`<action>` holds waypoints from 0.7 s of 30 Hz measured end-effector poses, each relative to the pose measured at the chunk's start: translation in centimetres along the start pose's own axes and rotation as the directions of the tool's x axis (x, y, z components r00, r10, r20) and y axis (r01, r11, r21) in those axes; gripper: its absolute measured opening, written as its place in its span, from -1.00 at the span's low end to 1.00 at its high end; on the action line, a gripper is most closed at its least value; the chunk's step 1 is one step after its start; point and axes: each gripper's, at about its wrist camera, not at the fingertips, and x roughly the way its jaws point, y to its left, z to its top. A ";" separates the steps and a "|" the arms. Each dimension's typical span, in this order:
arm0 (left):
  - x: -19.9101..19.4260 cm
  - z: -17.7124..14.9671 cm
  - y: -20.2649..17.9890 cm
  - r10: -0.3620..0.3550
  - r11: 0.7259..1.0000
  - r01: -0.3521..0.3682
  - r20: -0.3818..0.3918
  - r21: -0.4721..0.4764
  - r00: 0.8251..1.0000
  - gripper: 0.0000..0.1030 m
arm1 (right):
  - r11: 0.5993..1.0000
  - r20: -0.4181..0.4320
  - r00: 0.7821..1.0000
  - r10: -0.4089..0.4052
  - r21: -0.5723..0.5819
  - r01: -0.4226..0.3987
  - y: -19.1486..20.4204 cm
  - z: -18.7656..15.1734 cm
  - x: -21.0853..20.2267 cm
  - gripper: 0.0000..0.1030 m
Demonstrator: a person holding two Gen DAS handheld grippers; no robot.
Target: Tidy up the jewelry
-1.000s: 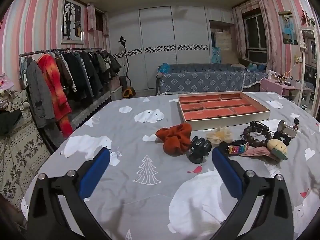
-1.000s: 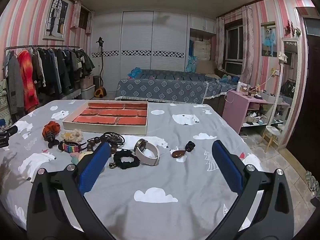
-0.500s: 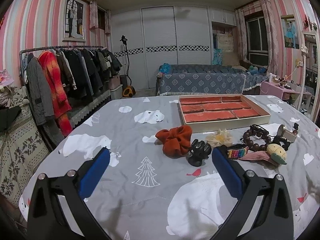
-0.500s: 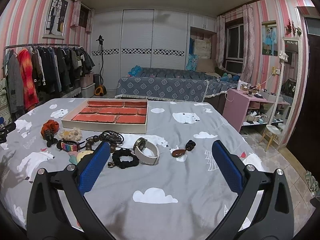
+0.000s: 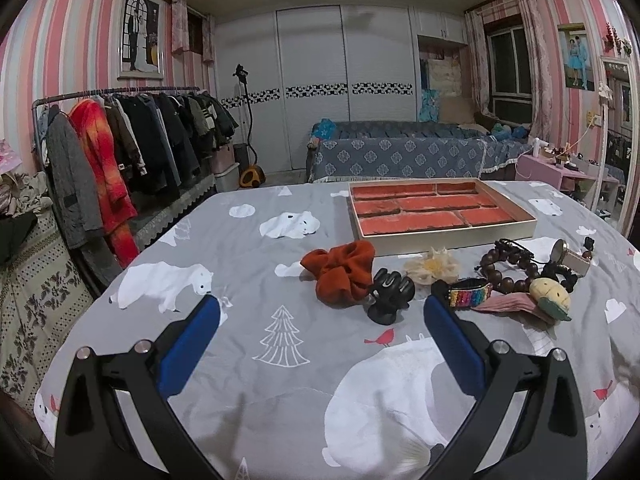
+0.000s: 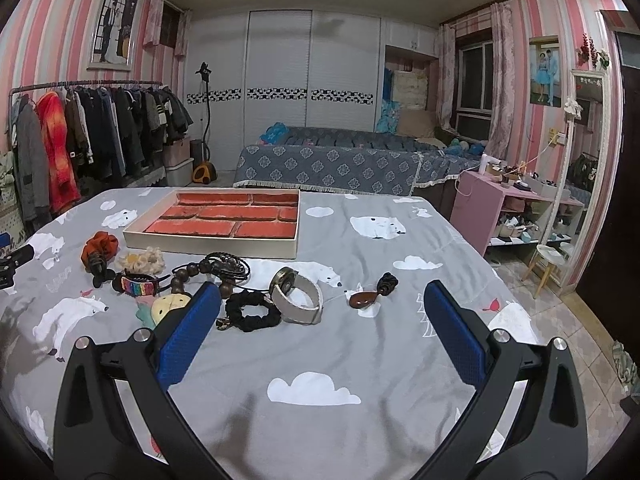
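Observation:
A shallow cream box with red-orange compartments (image 5: 434, 210) (image 6: 224, 220) lies on the grey bear-print cloth. In front of it lie an orange scrunchie (image 5: 340, 270), a black claw clip (image 5: 388, 294), a cream flower clip (image 5: 432, 268), a rainbow bracelet (image 5: 470, 294), a wooden bead bracelet (image 5: 508, 270) and a yellow duck clip (image 5: 550, 294). The right wrist view adds a black scrunchie (image 6: 252, 312), a white-strap watch (image 6: 298, 294) and a brown pendant (image 6: 370, 294). My left gripper (image 5: 320, 312) hovers open in front of the clip. My right gripper (image 6: 320, 300) is open near the watch.
A clothes rack (image 5: 120, 140) stands left of the table. A blue-covered bed (image 6: 340, 160) lies behind, and a pink shelf (image 6: 504, 204) stands to the right. The table's right edge (image 6: 492, 272) drops to a tiled floor. My left gripper's tip (image 6: 12, 264) shows at the left edge.
Both views have shifted slightly; the items sit a little farther left and lower in the left wrist view. Nothing was grasped or moved on the table.

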 end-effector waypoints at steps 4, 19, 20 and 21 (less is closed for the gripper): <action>0.3 -0.3 0.0 -0.005 1.000 0.005 -0.012 0.001 1.000 0.93 | 1.000 -0.009 1.000 -0.001 -0.007 0.001 0.2 -0.2 0.4 0.92; 0.3 -0.8 -1.2 -0.036 0.999 0.037 -0.041 0.018 0.999 0.93 | 1.000 -0.027 1.000 0.013 0.002 -0.013 0.2 -0.7 0.9 0.92; 0.3 -0.8 -1.2 -0.038 0.999 0.038 -0.042 0.017 0.998 0.93 | 1.000 -0.029 0.999 0.014 0.003 -0.013 0.2 -0.7 1.0 0.92; 0.3 -0.9 -1.2 -0.038 0.999 0.038 -0.043 0.017 0.998 0.93 | 1.000 -0.030 0.999 0.014 0.004 -0.014 0.2 -0.7 1.0 0.92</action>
